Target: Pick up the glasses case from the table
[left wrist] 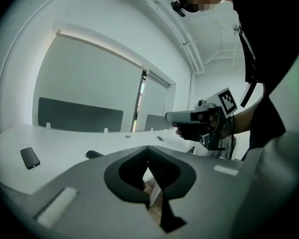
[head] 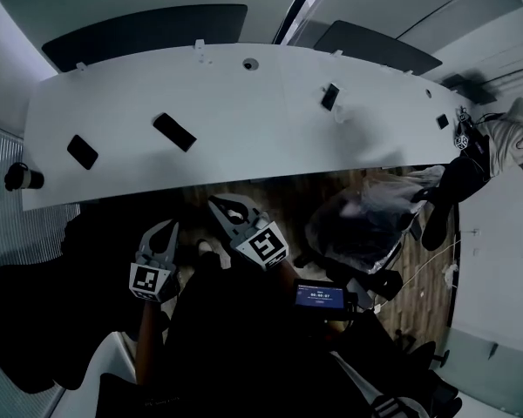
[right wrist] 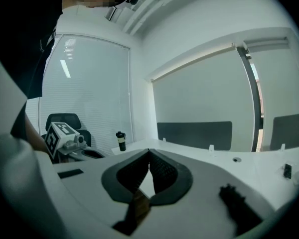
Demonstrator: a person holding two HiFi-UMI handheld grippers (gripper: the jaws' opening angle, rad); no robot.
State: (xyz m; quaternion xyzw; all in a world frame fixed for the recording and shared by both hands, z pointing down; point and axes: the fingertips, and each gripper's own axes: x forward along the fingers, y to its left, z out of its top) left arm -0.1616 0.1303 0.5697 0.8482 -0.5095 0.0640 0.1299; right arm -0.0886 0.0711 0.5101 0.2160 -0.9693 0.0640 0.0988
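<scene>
Office, long white desk (head: 261, 120), dark divider screens (head: 148, 33), swivel chair (right wrist: 64, 117)

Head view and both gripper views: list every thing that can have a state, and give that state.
left gripper: shut, empty.
right gripper: shut, empty.
glasses case: lying on the table, untouched.
bottle: upright.
small screen: lit.

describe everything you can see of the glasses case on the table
The glasses case is a dark, slim oblong with rounded ends, matte as far as the dim picture shows, and looks closed. It lies flat and slantwise on the white table, left of its middle, in from the near edge. Only the table touches it.
</scene>
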